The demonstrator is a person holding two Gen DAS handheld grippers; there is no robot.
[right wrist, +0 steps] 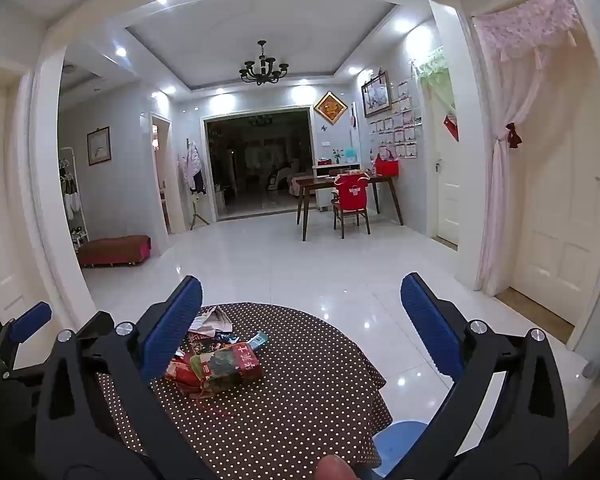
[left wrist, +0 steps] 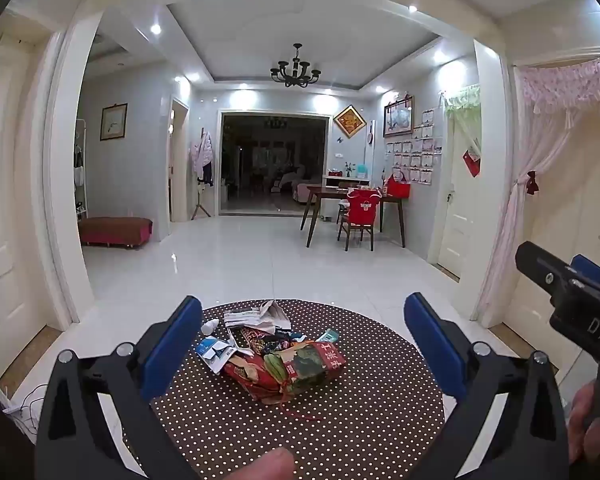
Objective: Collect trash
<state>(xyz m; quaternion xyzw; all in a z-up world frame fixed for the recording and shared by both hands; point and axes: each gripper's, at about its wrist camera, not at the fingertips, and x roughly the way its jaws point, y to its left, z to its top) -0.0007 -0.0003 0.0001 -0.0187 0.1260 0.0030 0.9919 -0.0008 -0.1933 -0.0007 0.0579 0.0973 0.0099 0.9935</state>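
Trash sits heaped on the round desk (left wrist: 340,420), the one under the brown polka-dot cloth, low and centre in the left wrist view. Front of the pile, a red and green wrapper (left wrist: 300,368) lies crumpled, with a thin red string trailing off it toward the bottom of the frame. Behind it, crumpled newspaper (left wrist: 260,316) at the far edge of the desk, a small white bottle (left wrist: 211,326) just left of that, and blue and white paper scraps (left wrist: 214,354) on the left side of the heap.

Left gripper (left wrist: 304,340) is released, its blue fingers (left wrist: 172,344) spread wide either side of the pile and holding nothing. It hangs above the desk, clear of the trash.

Over to the right wrist view: right gripper (right wrist: 300,328) also released, blue fingers (right wrist: 428,324) well apart, nothing between them. The trash pile (right wrist: 216,360) shows lower left of centre here, partly hidden behind the left-hand blue finger. A blue stool (right wrist: 400,440) peeks out from under the desk edge at the bottom of the frame, right of centre.

Each gripper catches the other: the right one's black body shows at the right edge of the left view, the left one's at the lower left of the right view.

Background: white tiled floor (right wrist: 300,260), a dining table (right wrist: 340,188) with a red-covered chair (right wrist: 352,204) at centre right, black chandelier (right wrist: 264,64) up top.
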